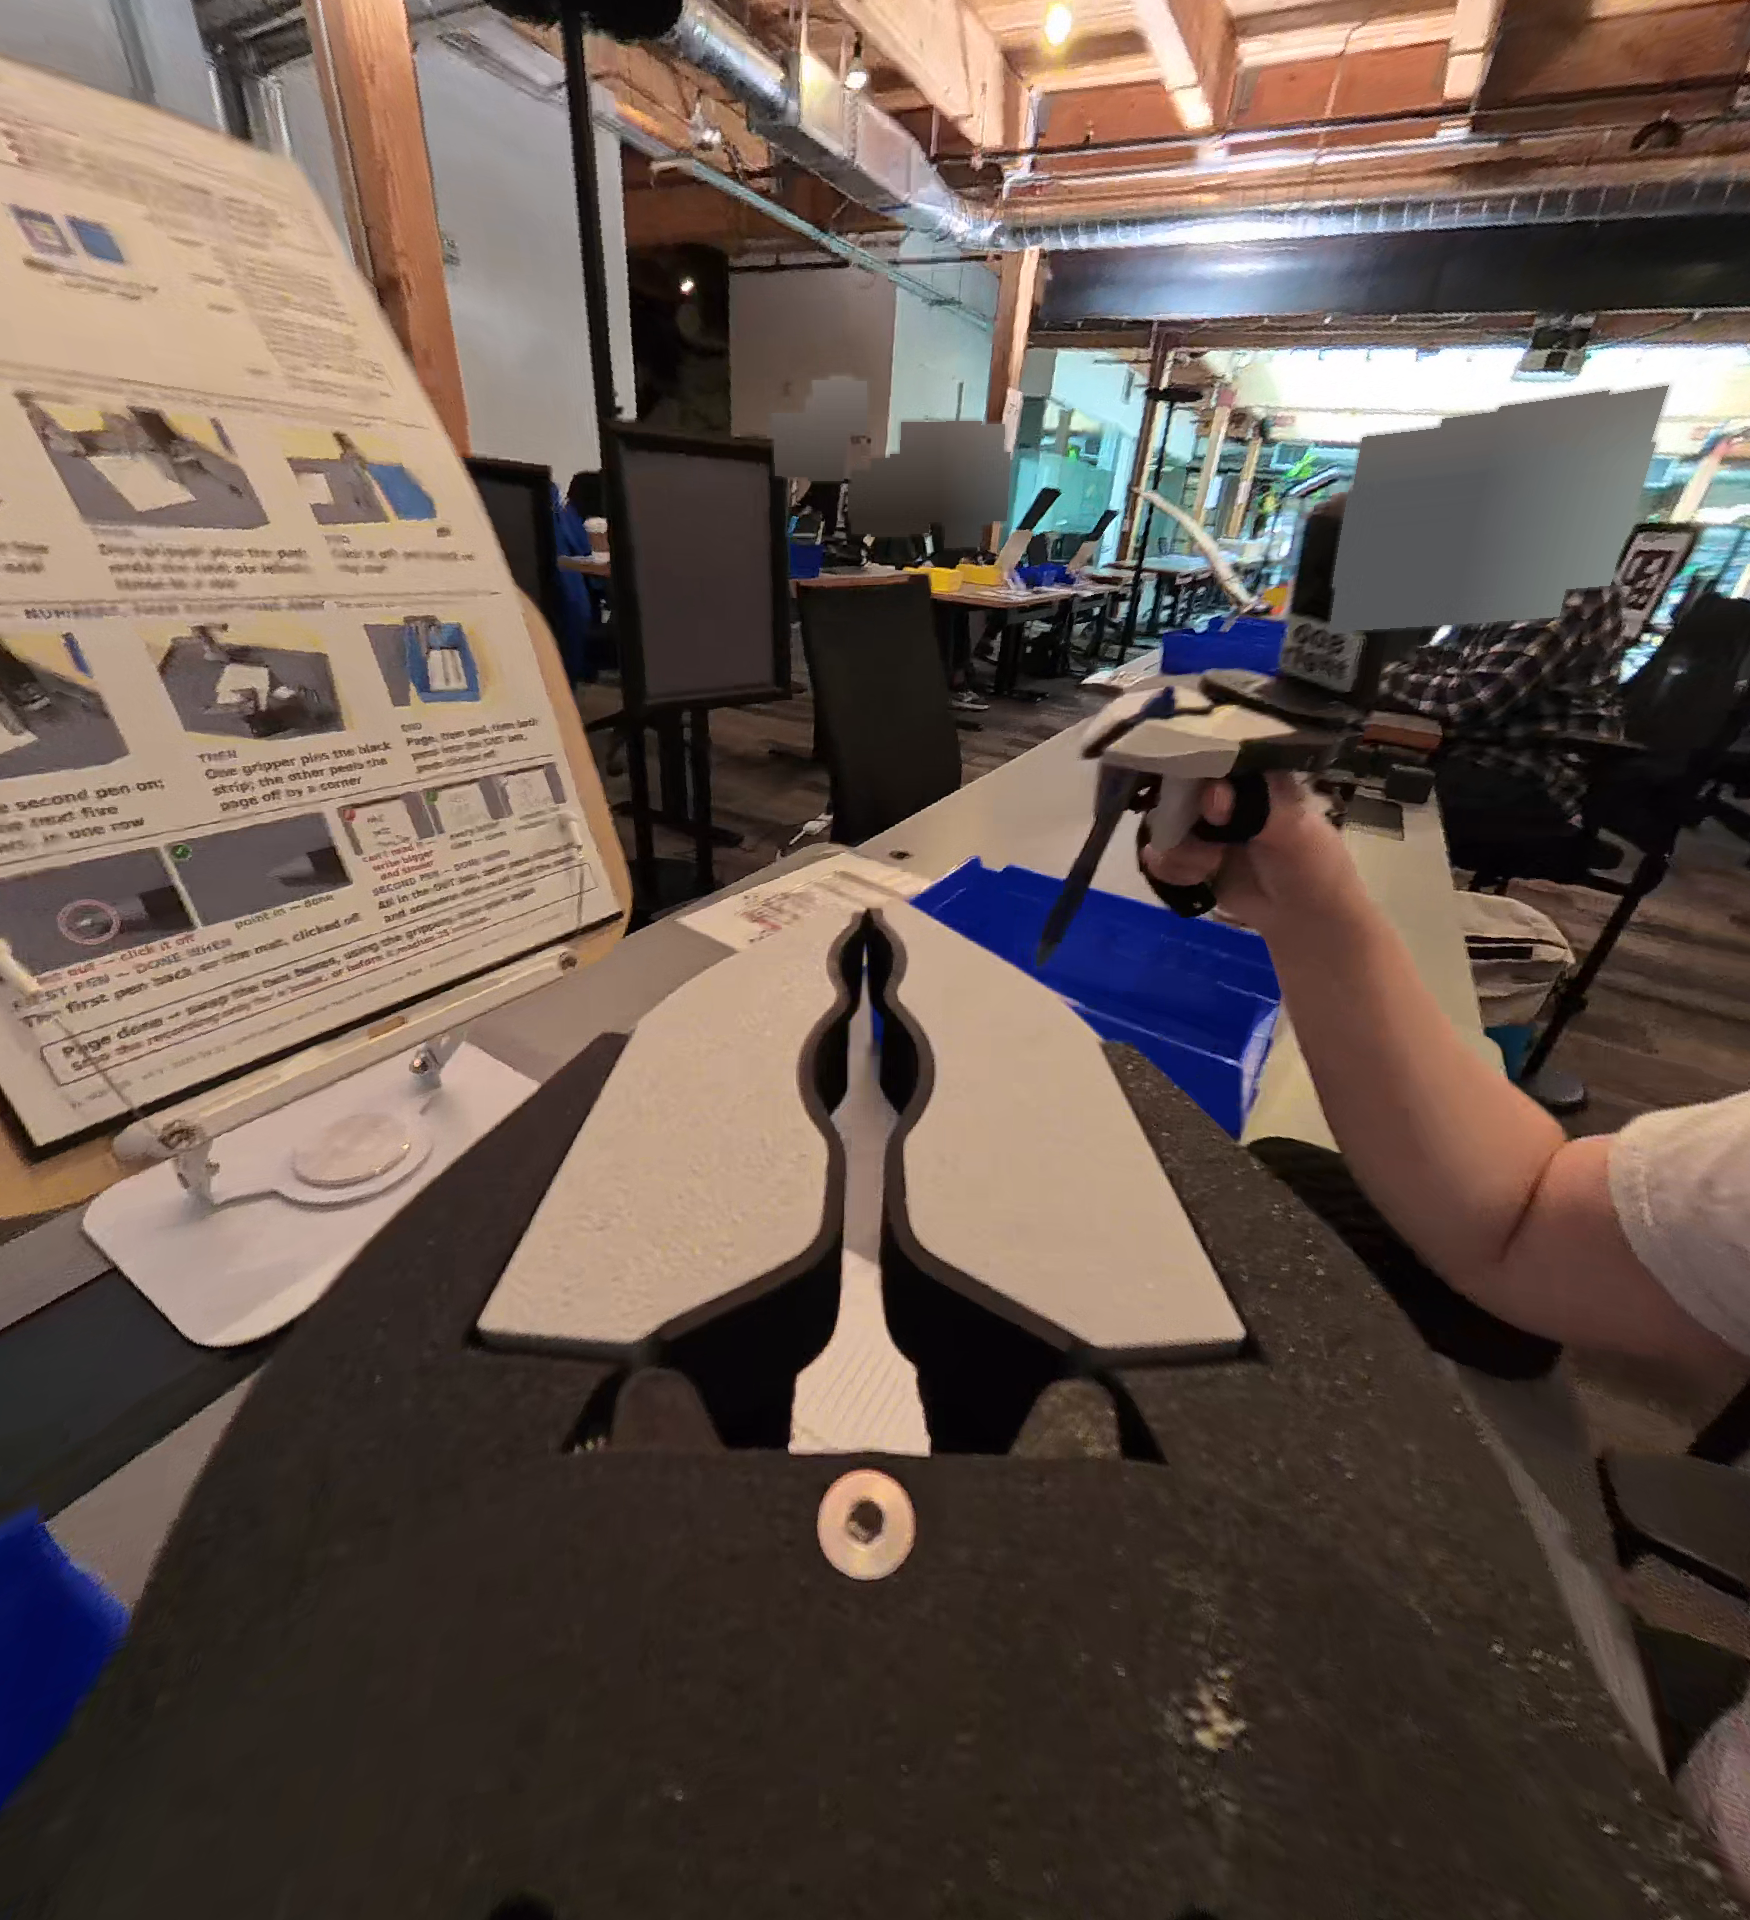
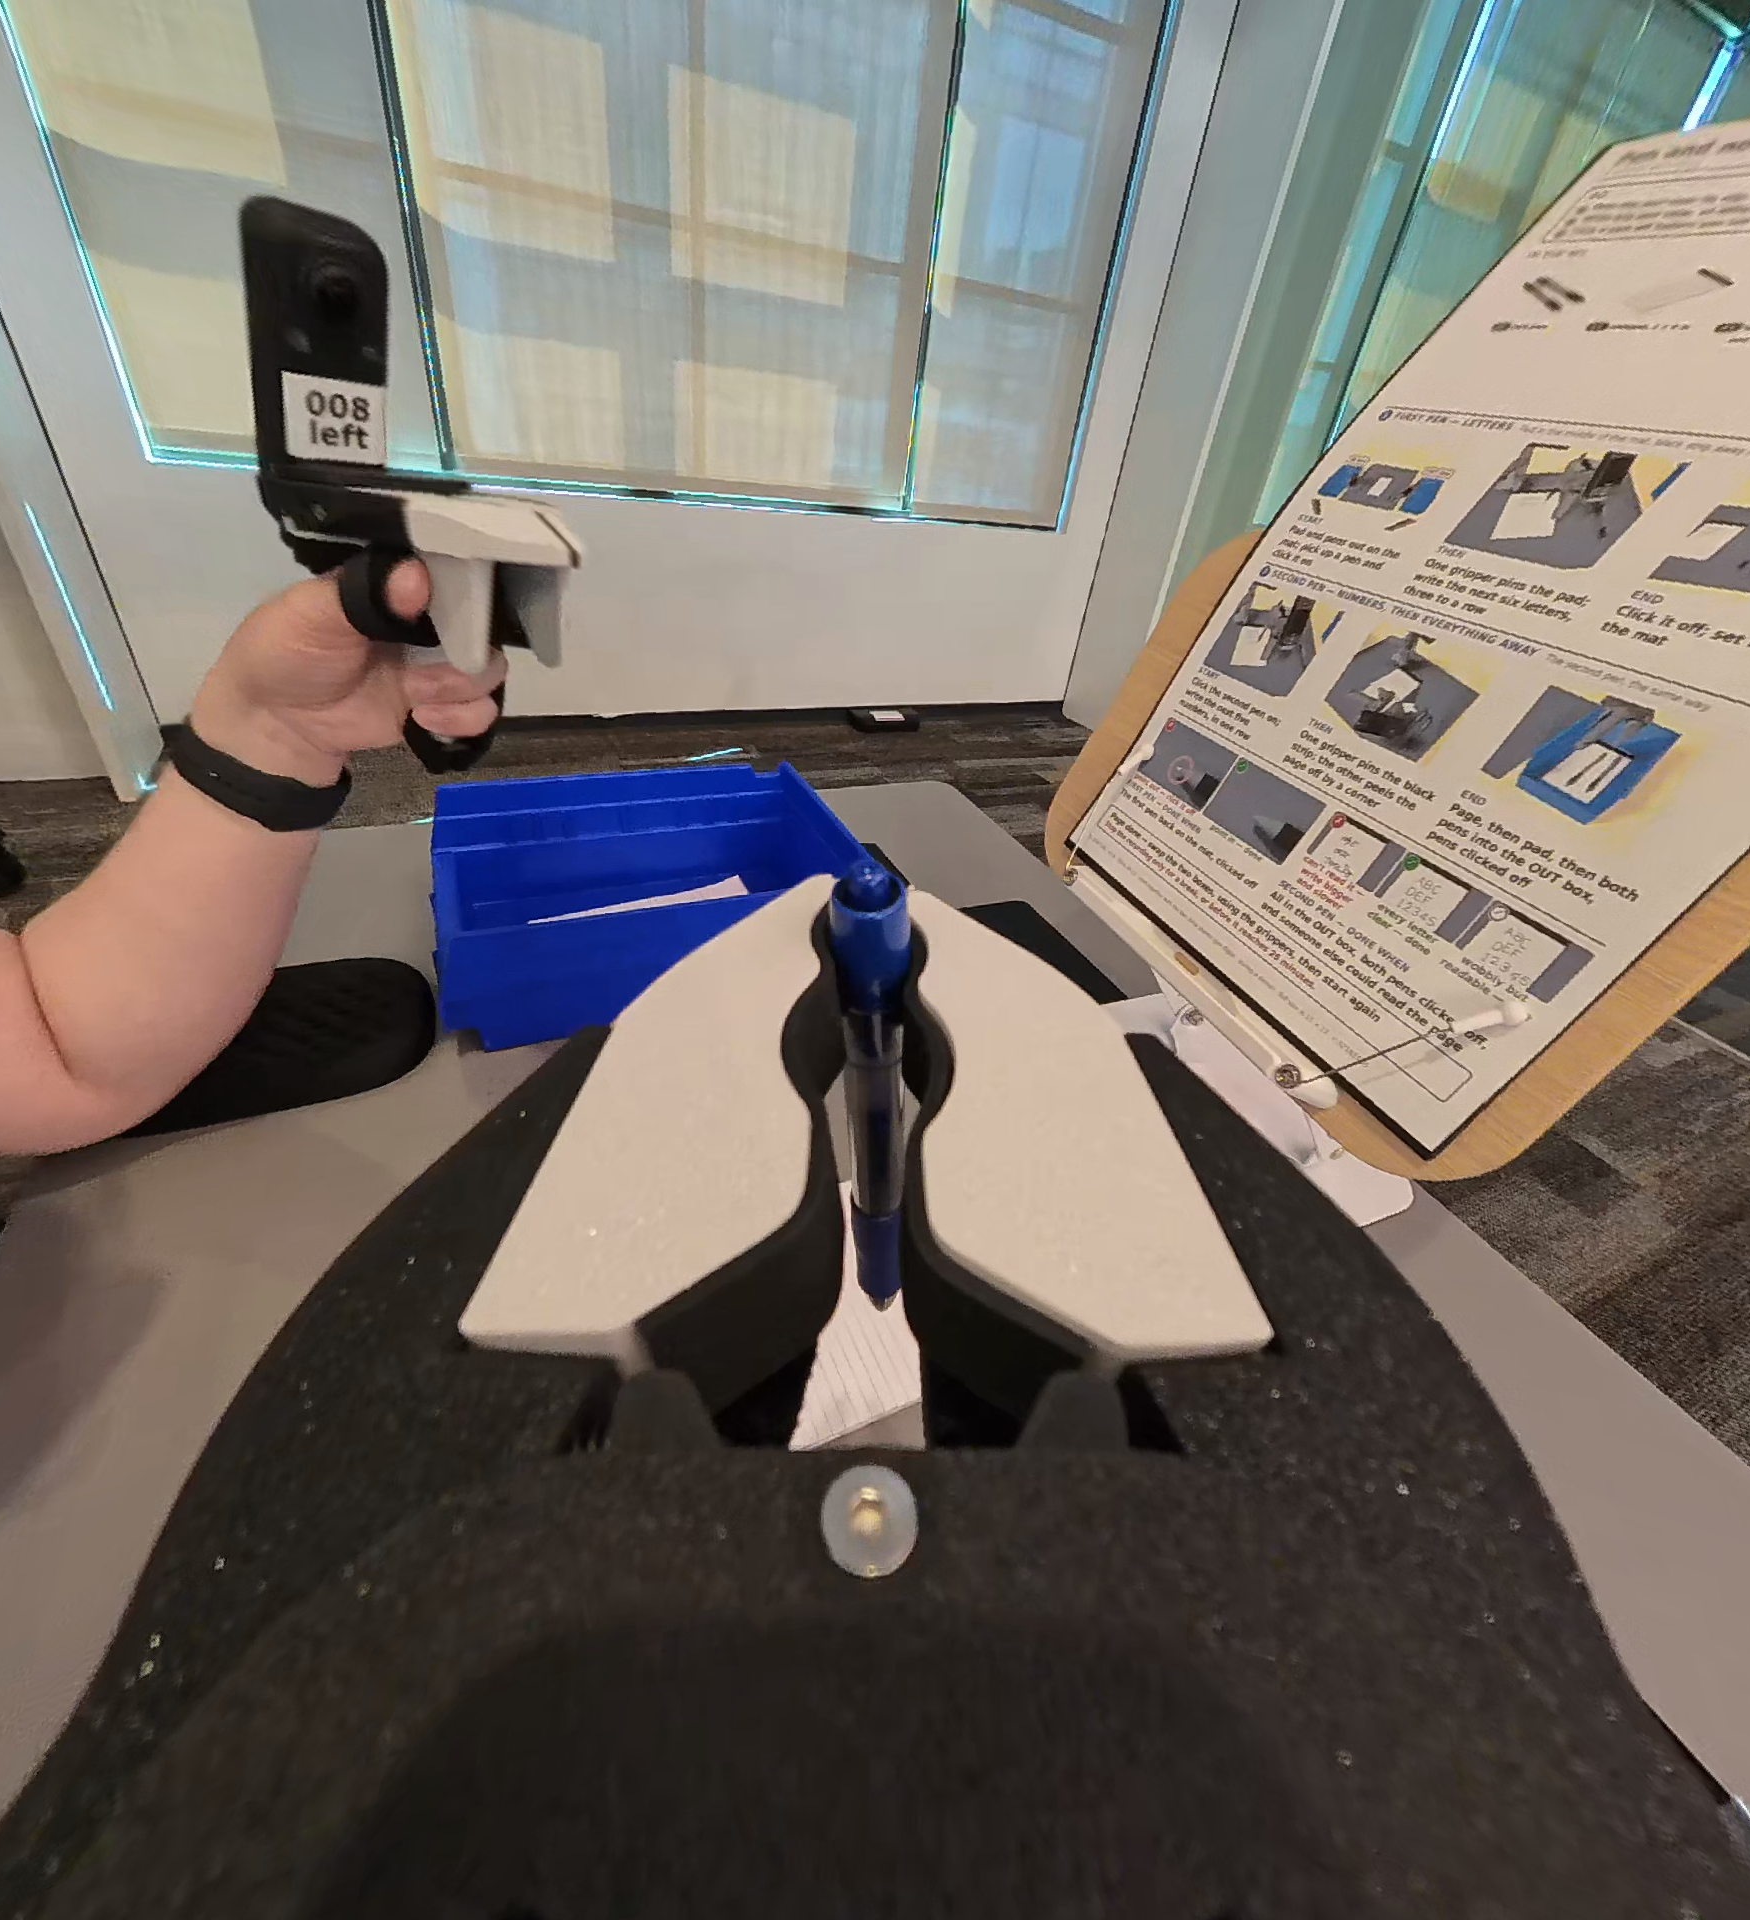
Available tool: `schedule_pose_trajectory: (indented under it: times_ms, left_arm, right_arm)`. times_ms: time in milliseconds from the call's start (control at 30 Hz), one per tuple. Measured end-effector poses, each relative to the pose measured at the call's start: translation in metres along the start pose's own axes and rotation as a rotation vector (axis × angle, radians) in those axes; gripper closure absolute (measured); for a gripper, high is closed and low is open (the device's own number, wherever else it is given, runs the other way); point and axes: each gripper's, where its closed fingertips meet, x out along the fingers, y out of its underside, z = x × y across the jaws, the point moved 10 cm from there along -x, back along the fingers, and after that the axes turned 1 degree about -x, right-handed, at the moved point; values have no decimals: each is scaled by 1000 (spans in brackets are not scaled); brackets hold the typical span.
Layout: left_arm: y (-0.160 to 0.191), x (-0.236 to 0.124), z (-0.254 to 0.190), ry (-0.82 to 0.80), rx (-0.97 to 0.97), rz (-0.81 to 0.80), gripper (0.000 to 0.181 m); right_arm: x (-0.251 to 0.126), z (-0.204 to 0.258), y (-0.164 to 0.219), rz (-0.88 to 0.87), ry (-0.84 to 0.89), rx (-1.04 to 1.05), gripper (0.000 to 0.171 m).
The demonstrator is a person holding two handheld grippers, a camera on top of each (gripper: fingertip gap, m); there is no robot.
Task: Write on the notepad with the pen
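My right gripper (image 2: 866, 920) is shut on a blue pen (image 2: 869, 1049). The pen stands between the fingers with its clicker end up and its tip down, above a lined white notepad (image 2: 855, 1371) that shows only through the gap. In the left wrist view the right gripper (image 1: 1136, 732) is held in the air with the pen (image 1: 1084, 868) slanting down over a blue bin. My left gripper (image 1: 869, 930) is shut and empty, and a strip of white lined paper (image 1: 860, 1371) shows under it. In the right wrist view the left gripper (image 2: 538, 556) is raised above the table.
A blue bin (image 2: 497, 966) with a white sheet inside stands on the grey table (image 2: 954, 831); it also shows in the left wrist view (image 1: 1141, 987). An instruction board on a stand (image 1: 227, 644) (image 2: 1473, 748) is close by. A black wrist pad (image 2: 331, 1029) lies under the person's arm. About 20 cm separates my left fingertips from my right.
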Motion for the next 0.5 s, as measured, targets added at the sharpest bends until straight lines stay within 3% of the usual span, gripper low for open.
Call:
schedule_pose_trajectory:
  times_ms: [167,500]
  left_arm:
    - [19,21,12,56,-52,73,181]
    - [46,63,-9,163,-11,201,181]
  right_arm:
    - [7,1,4,4,-8,23,166]
    - [15,5,7,-7,-86,80,166]
